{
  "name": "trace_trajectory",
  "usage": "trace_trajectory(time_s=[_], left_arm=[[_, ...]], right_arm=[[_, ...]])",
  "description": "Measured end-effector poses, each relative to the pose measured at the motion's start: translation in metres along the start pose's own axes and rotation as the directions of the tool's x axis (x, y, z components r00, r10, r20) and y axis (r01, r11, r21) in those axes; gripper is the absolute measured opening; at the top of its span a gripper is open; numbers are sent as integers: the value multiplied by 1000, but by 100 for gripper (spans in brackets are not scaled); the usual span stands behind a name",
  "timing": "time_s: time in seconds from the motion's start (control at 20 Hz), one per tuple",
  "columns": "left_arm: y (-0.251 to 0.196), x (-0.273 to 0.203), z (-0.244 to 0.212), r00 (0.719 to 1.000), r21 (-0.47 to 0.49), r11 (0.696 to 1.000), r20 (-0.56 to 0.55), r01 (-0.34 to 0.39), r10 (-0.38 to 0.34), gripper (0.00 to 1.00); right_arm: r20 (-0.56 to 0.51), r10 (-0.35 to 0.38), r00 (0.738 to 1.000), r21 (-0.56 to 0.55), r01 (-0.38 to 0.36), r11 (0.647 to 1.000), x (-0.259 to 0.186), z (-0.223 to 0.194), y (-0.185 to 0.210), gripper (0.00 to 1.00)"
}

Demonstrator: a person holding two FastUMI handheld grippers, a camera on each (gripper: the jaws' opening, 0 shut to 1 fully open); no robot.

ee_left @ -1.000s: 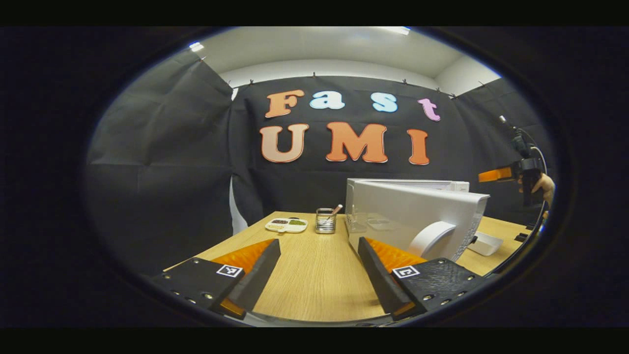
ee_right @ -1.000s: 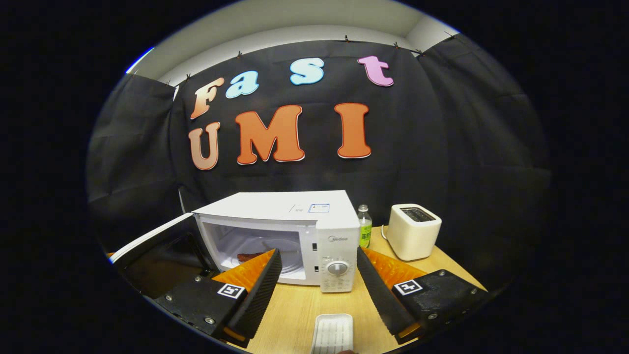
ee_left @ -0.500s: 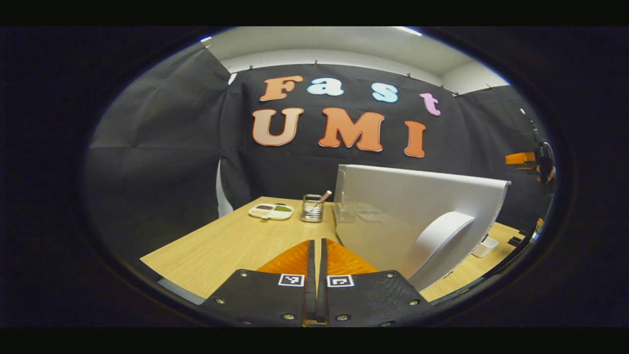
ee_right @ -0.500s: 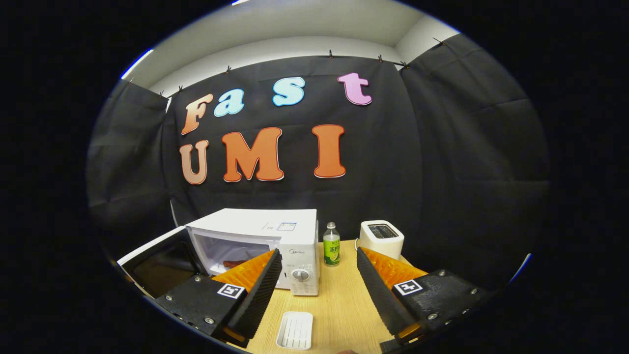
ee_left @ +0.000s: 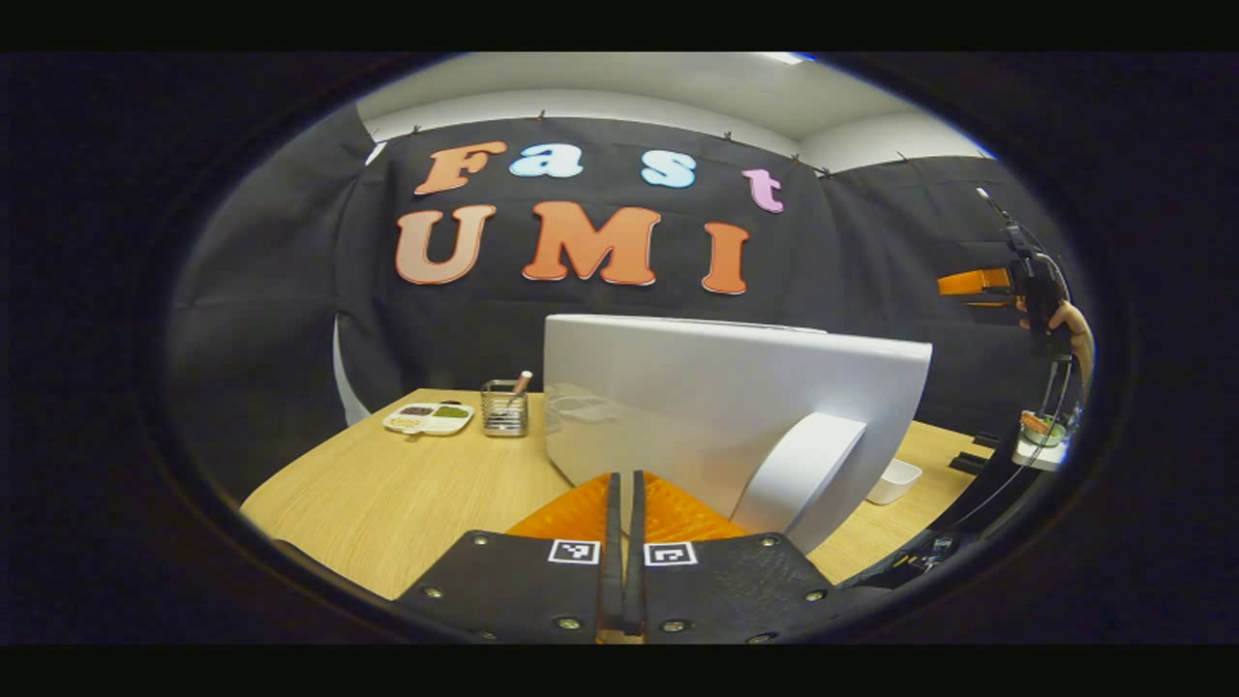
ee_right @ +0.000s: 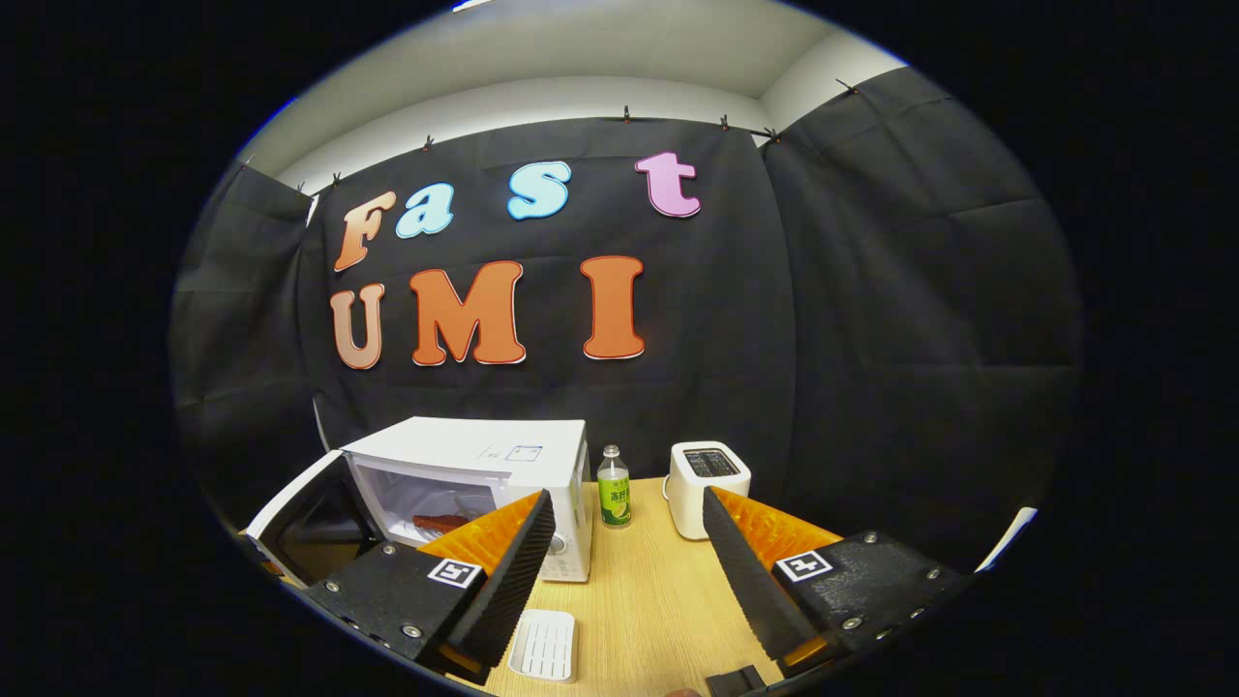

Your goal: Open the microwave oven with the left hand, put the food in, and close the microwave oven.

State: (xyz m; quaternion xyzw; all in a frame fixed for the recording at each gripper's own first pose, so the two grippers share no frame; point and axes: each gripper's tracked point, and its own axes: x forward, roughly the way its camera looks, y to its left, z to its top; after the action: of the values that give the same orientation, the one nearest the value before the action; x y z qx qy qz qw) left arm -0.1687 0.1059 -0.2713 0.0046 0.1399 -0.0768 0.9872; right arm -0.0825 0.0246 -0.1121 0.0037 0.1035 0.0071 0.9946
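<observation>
The white microwave (ee_right: 484, 455) stands on the wooden table (ee_right: 639, 600) with its door (ee_right: 290, 503) swung open to the left. A reddish piece of food (ee_right: 440, 523) lies inside the cavity. My right gripper (ee_right: 624, 542) is open and empty, held well back from the oven. In the left gripper view the door's white outer face (ee_left: 697, 387) and its curved handle (ee_left: 799, 465) loom close. My left gripper (ee_left: 624, 484) is shut with nothing between its fingers, its tips right at the door's outer face. The right gripper (ee_left: 968, 284) and a hand (ee_left: 1065, 324) show far right.
A green bottle (ee_right: 613, 499) and a white toaster (ee_right: 710, 474) stand right of the microwave. A small white tray (ee_right: 544, 644) lies on the table in front of it. A condiment dish (ee_left: 429, 418) and a wire utensil holder (ee_left: 503, 409) sit at the table's far left.
My left gripper went from open to shut and moved in close to the door's outer face. My right gripper pulled back from the microwave, which now looks smaller.
</observation>
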Motion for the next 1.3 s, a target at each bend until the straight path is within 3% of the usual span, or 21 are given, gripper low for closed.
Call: trace_trajectory(time_s=[0.45,0.75,1.0,1.05,1.1,1.3], left_arm=[[-72,62,9,993,0,993,7,121,-121,1],[-102,110,11,989,44,988,-1,151,-151,1],[-120,152,13,989,51,987,-5,150,-150,1],[-120,162,16,991,48,990,1,136,-136,1],[-120,170,19,993,37,992,9,121,-121,1],[-125,200,25,997,15,997,28,76,-76,2]], right_arm=[[-12,-42,999,11,42,999,-1,-5,-32,95],[-26,-78,997,16,78,997,5,-16,-62,95],[-40,-119,992,27,120,992,11,-23,-86,95],[-41,-124,991,31,126,992,12,-24,-89,100],[-45,-127,991,34,128,991,13,-26,-92,95],[-66,-141,988,35,143,989,13,-35,-102,95]])
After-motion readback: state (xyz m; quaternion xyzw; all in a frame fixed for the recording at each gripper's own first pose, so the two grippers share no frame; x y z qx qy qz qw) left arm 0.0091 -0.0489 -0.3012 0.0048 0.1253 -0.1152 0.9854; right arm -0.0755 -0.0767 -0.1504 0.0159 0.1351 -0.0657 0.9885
